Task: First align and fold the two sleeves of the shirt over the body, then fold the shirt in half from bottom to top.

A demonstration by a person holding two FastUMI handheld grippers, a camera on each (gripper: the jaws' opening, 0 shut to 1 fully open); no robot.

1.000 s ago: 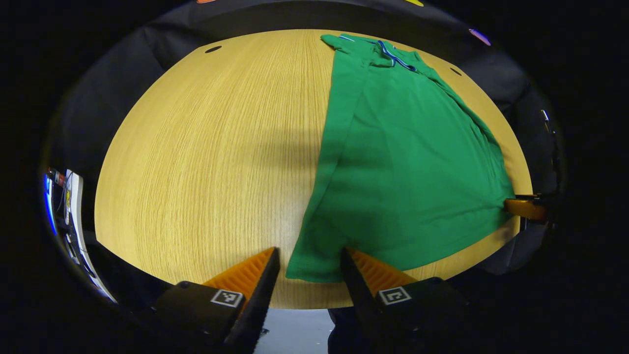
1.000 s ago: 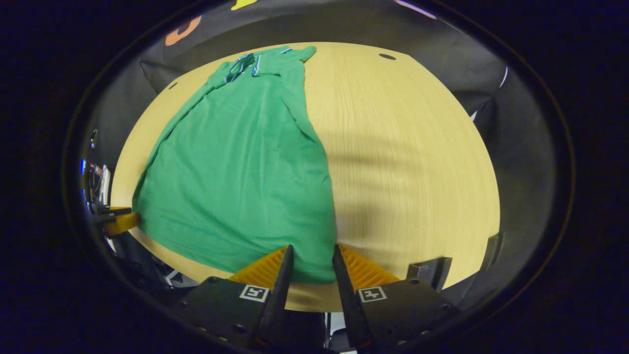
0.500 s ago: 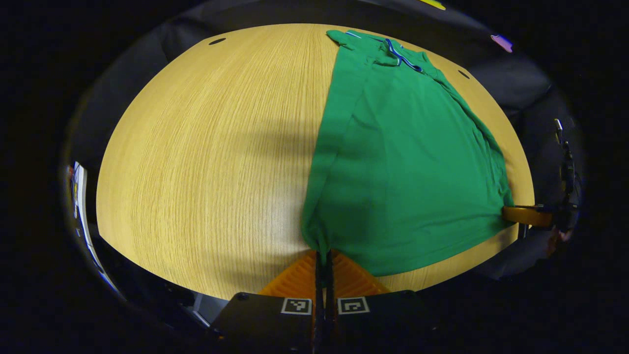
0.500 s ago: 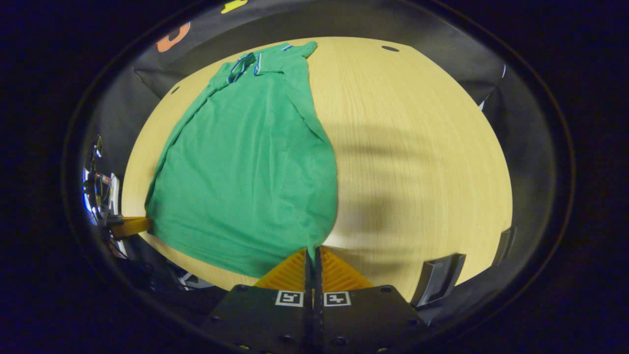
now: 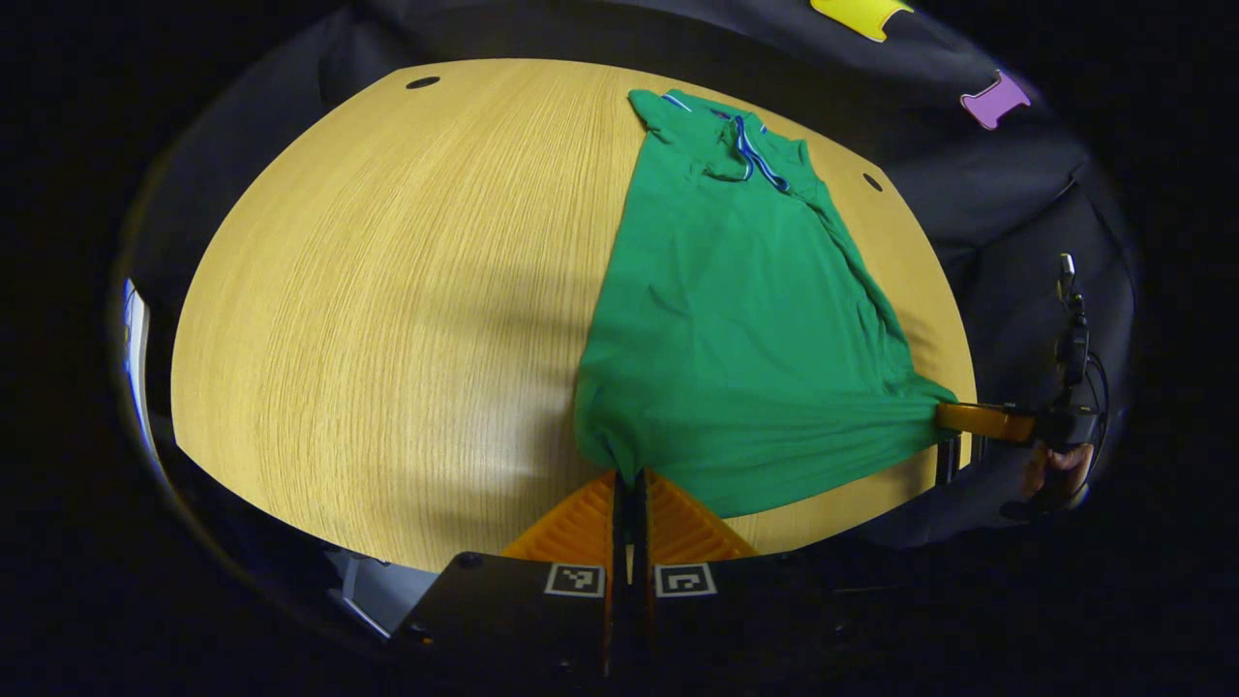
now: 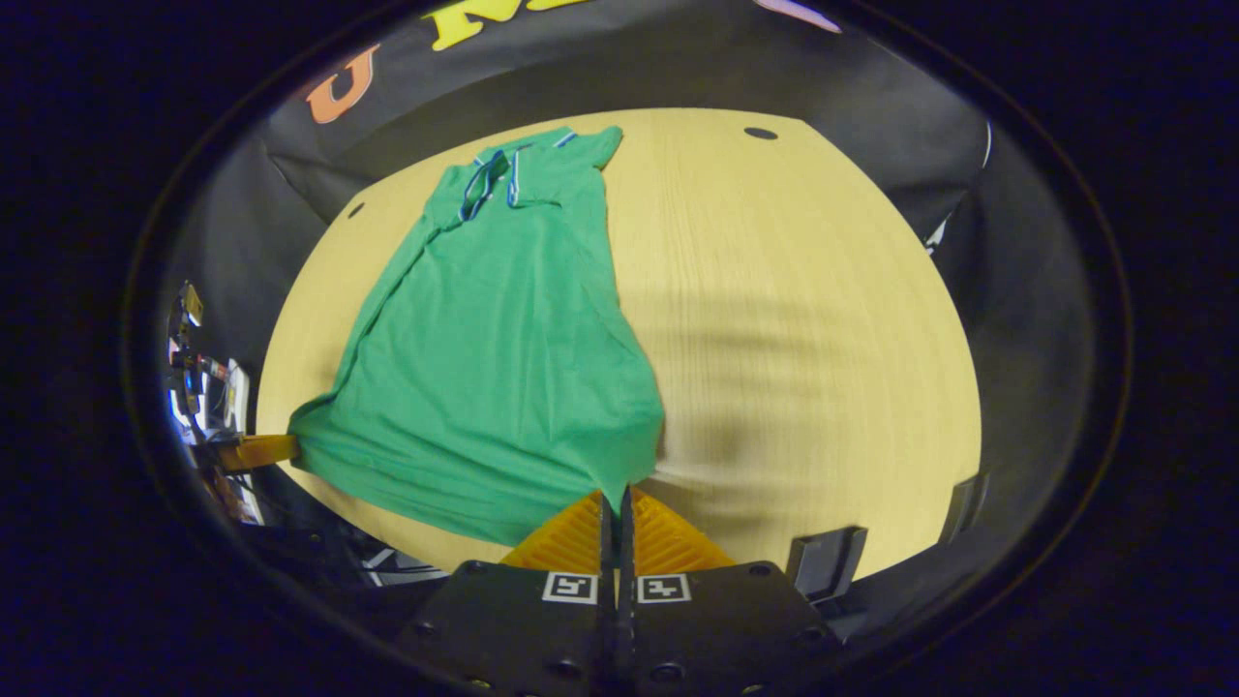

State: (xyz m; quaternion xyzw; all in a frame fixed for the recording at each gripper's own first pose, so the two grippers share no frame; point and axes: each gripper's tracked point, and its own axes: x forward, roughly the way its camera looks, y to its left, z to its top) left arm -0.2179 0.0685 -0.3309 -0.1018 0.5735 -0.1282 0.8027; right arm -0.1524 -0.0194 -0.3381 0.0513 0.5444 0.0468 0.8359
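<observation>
Finding: the green shirt (image 5: 736, 329) lies lengthwise on the wooden desk (image 5: 387, 290), collar (image 5: 750, 155) at the far end and hem at the near edge. Both long sides run straight and narrow from shoulder to hem, with a fold line down each, so the sleeves appear already laid over the body. That first step I judge done, though whether the sleeves are evenly aligned cannot be confirmed at this angle.

The left gripper (image 5: 629, 484) is closed tight on one bottom corner of the hem, cloth bunched between its fingers. The right gripper (image 6: 613, 503) is likewise clamped on the other bottom corner. In the left gripper view the right gripper shows at the far side of the hem, with a hand (image 5: 1055, 469) behind it. The hem is drawn taut between the two grips and looks raised slightly off the near edge of the desk.

Remaining: the bottom-to-top fold. In my estimate it is just beginning; the hem has yet to be carried to the collar and laid down square.

Surface and room: the desk is pale wood with visible grain and small dark holes (image 6: 761, 133) near its far corners. Black cloth walls (image 6: 871, 116) close in the booth behind it. Shadows fall across the bare wood beside the shirt.
</observation>
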